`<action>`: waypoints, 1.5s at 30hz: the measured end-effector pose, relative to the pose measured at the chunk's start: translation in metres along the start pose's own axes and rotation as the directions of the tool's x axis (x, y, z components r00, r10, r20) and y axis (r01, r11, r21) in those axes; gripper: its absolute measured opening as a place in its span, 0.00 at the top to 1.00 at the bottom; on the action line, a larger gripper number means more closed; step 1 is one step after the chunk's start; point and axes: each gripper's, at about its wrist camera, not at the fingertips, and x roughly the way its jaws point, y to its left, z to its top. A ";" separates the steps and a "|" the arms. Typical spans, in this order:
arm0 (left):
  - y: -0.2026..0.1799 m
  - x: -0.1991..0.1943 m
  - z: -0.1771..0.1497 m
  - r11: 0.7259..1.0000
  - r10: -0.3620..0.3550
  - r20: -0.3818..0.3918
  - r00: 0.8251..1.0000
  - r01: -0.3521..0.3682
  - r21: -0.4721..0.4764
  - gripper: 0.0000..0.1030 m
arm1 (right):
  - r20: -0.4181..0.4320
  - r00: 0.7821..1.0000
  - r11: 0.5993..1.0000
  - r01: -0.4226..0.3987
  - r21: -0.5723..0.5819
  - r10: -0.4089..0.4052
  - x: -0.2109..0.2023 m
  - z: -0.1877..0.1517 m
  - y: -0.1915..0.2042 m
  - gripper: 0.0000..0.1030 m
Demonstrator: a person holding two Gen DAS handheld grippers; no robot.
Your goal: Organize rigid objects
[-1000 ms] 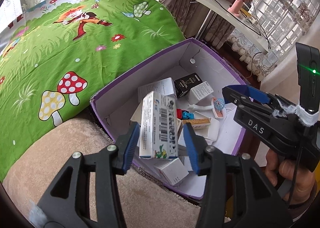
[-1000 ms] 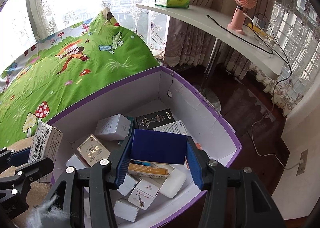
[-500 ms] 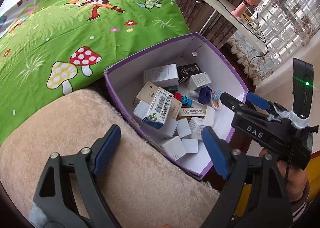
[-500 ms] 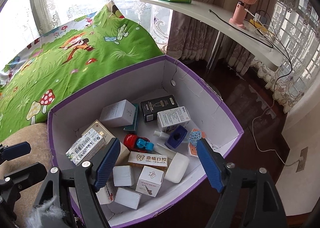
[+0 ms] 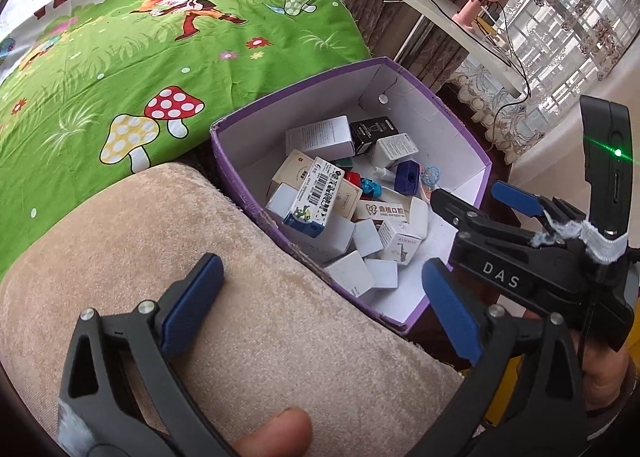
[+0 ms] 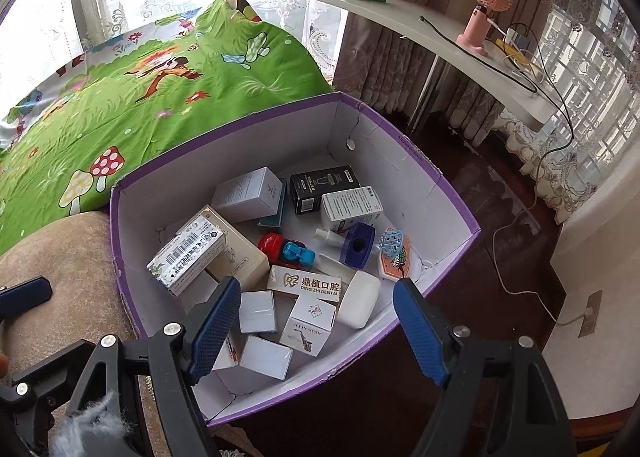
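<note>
Two claws empty: left claw (image 5: 320, 309) opening over cushion (image 5: 200, 297); right claw (image 6: 316, 321) agape above box (image 6: 400, 185).

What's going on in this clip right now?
A person is sorting small items into a purple box beside a beige cushion. Neither gripper holds anything: the left gripper, its jaws opening, is over the cushion, and the right gripper stands open above the box. A barcoded carton and a blue cap lie among the boxes inside.
</note>
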 end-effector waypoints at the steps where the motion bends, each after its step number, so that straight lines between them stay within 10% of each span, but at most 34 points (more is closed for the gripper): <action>1: 0.001 0.000 0.000 1.000 -0.003 -0.001 1.000 0.003 -0.003 0.02 | 0.000 1.000 1.000 0.002 -0.006 -0.002 0.000 0.001 0.001 0.23; 45: -0.001 0.007 0.003 1.000 0.015 -0.013 1.000 -0.015 0.012 0.01 | -0.011 1.000 1.000 -0.011 -0.003 0.011 0.004 -0.001 -0.001 0.23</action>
